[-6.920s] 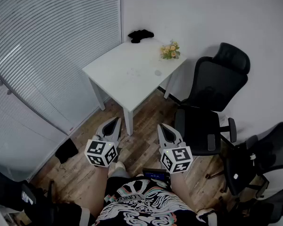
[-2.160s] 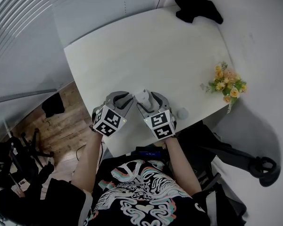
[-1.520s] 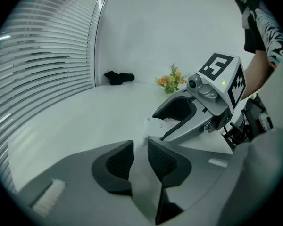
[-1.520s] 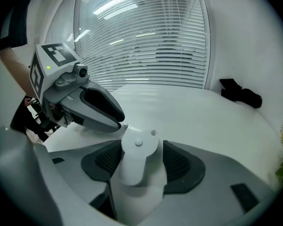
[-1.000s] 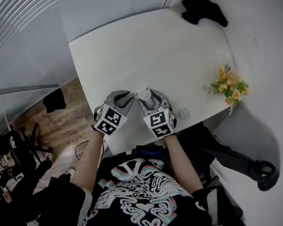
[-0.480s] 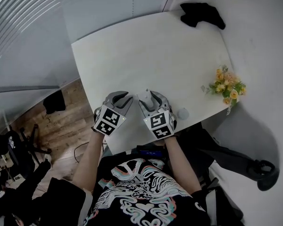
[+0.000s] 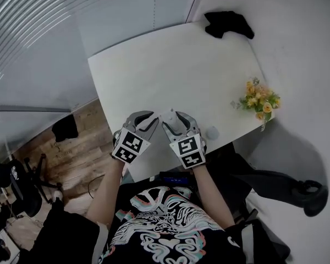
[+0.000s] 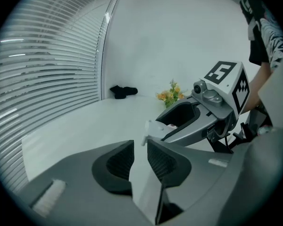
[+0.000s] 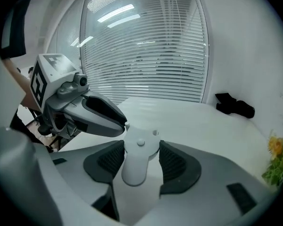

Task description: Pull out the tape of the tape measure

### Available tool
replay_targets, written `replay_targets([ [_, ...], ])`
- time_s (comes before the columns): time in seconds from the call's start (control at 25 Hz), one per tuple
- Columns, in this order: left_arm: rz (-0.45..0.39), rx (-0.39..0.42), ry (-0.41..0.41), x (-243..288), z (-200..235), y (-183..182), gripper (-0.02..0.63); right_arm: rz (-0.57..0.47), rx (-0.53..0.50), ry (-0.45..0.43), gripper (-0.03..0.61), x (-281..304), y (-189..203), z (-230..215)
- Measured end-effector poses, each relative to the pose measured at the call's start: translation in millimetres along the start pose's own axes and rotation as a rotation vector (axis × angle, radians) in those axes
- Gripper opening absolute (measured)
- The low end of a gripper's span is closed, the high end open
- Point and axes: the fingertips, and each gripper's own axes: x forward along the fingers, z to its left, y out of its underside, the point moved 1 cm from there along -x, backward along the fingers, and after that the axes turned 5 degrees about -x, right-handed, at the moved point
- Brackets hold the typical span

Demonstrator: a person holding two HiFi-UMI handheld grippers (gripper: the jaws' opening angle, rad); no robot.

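The right gripper (image 9: 140, 144) has its jaws wide, clamped on the sides of the white tape measure (image 9: 136, 166) above the table's (image 7: 170, 65) near edge. The left gripper (image 8: 140, 142) keeps a narrow gap, and the tape's tab (image 8: 153, 128) sits just beyond its tips.

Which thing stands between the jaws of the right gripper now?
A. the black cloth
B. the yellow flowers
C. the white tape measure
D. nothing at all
C: the right gripper view shows the right gripper with both its pads pressed against the sides of the white tape measure.
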Motion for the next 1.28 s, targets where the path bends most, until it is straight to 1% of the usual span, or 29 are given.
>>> replay_targets([
  [0.24, -0.058, 0.040, 0.009, -19.7, -13.4, -17.4, 0.084, -0.035, 0.005, 0.031, 0.233, -19.8, -16.8, 12.3],
  [0.4, -0.071, 0.083, 0.006, -31.9, -18.0, -21.4, 0.077, -0.049, 0.004, 0.056, 0.233, -29.7, -26.3, 20.1],
  [0.64, -0.112, 0.118, 0.036, -53.7, -23.7, -30.5, 0.076, -0.078, 0.000, 0.059, 0.233, -45.4, -41.3, 31.7],
  [0.92, -0.166, 0.220, 0.061, -76.4, -26.9, -46.6, 0.075, -0.114, -0.042, 0.082, 0.233, -60.2, -63.0, 39.7],
  [1.04, -0.188, 0.244, 0.063, -81.2, -26.5, -53.5, 0.074, -0.122, -0.060, 0.101, 0.234, -64.9, -71.0, 39.3],
  [1.2, -0.203, 0.273, 0.066, -81.8, -27.1, -61.3, 0.074, -0.129, -0.058, 0.117, 0.233, -68.7, -76.4, 35.2],
  [1.28, -0.210, 0.285, 0.078, -82.0, -29.0, -62.3, 0.062, -0.133, -0.057, 0.119, 0.233, -70.3, -77.0, 34.6],
])
